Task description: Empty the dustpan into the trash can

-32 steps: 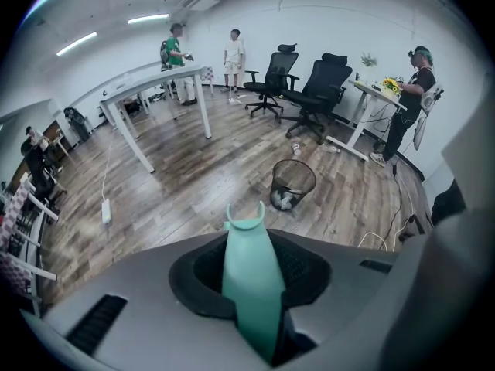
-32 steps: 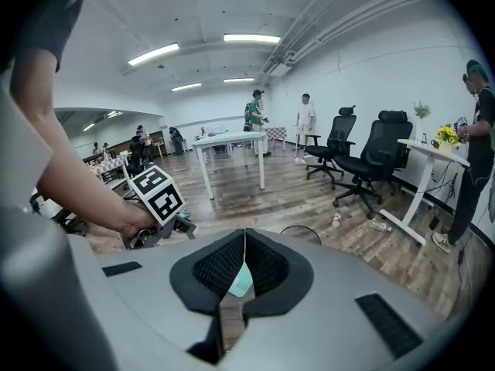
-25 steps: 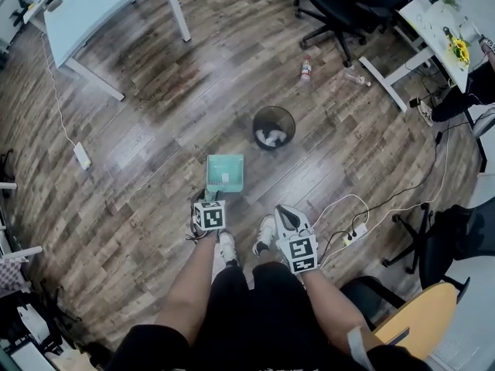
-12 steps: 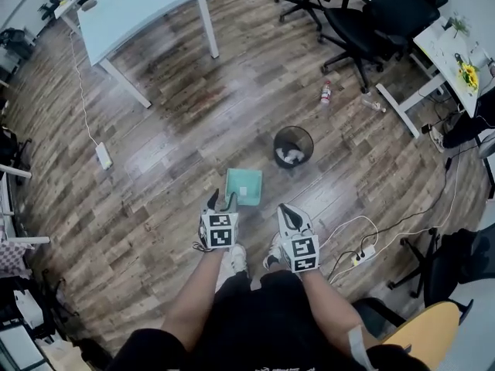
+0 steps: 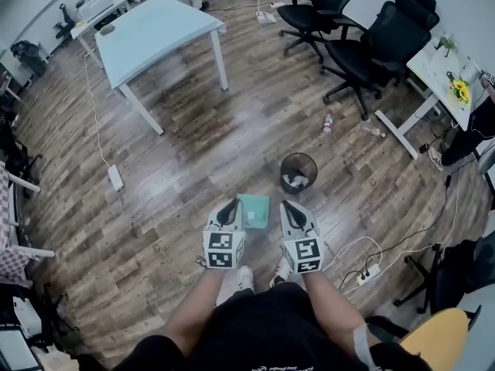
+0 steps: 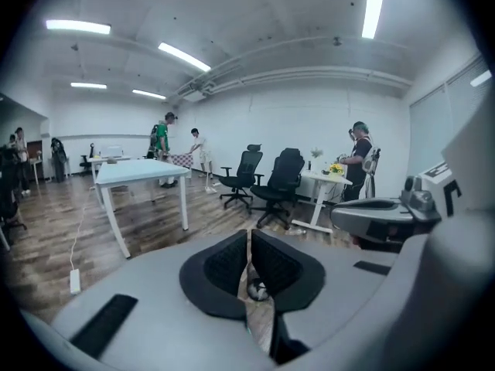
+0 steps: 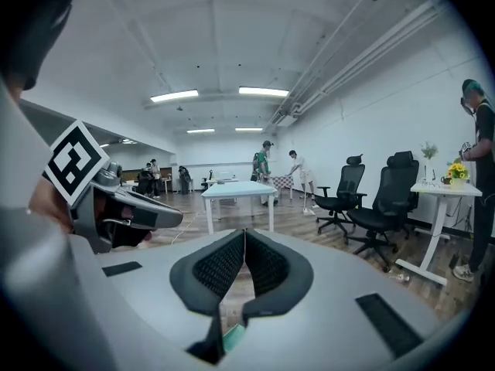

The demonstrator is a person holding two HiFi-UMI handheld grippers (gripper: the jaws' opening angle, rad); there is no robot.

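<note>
While lying flat on the floor [image 5: 170, 168] at 12 o'clock between left gripper [image 5: 230, 209] and right gripper [image 5: 289, 209], trash can [image 5: 298, 173] at its 1 o'clock, judged a light, stiff, slick plastic dustpan [image 5: 255, 211], best pinched by the handle; fingers [image 6: 224, 265] of both pressed together on nothing, left's just closed.

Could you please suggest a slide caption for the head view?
Standing person holds the left gripper, jaws just closed on nothing, and right gripper above a teal dustpan near the trash can.
</note>
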